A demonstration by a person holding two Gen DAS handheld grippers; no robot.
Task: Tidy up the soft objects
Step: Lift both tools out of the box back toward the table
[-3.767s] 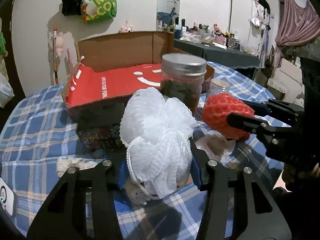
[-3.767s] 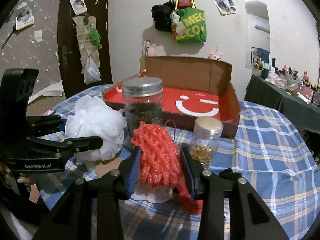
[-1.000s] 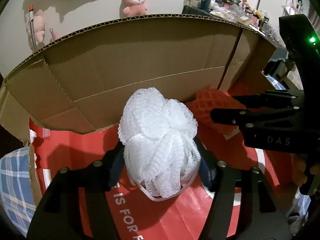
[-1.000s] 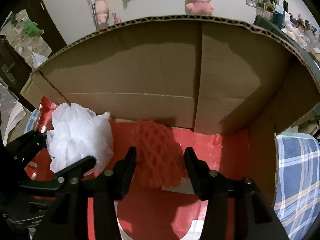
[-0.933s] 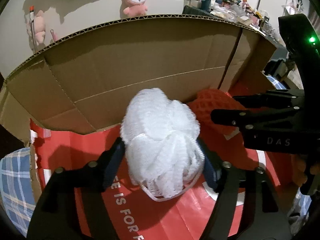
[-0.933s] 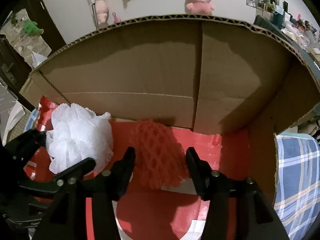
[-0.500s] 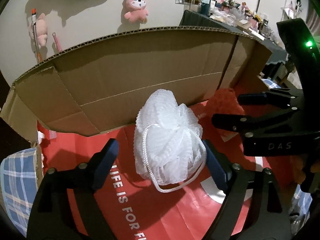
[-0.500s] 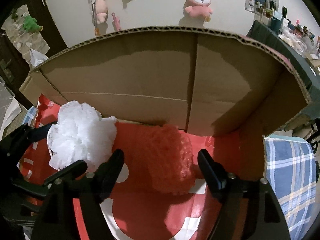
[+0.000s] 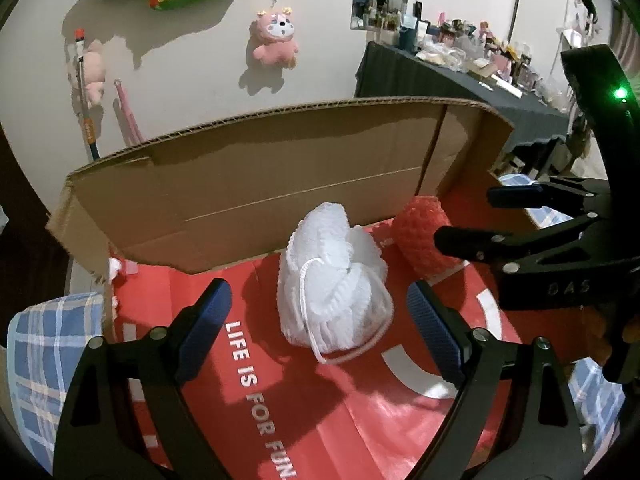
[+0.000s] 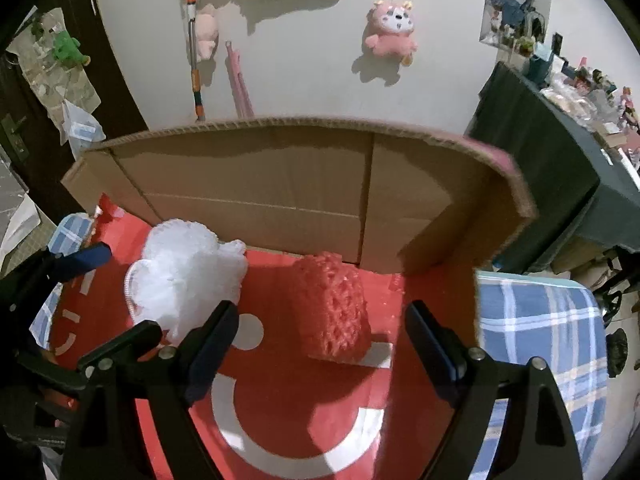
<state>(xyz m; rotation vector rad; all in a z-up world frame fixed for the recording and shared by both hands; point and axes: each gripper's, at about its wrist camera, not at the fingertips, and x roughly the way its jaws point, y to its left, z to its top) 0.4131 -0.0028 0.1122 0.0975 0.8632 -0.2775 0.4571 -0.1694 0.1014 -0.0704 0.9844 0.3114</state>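
White mesh pouf (image 9: 334,280) and red sponge (image 10: 334,308) lie released in the cardboard box (image 9: 248,196), each ahead of its opening, empty tongs: left gripper (image 9: 316,320), right gripper (image 10: 322,338).

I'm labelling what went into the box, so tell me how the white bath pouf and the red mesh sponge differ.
Colour: the white bath pouf is white, the red mesh sponge is red.
Texture: the pouf is ruffled netting with a cord loop; the sponge is a knobbly block with no visible loop.
Place: in the right wrist view, the pouf lies left and the sponge right.
Both rest on the red floor of the cardboard box, free of the opening grippers.
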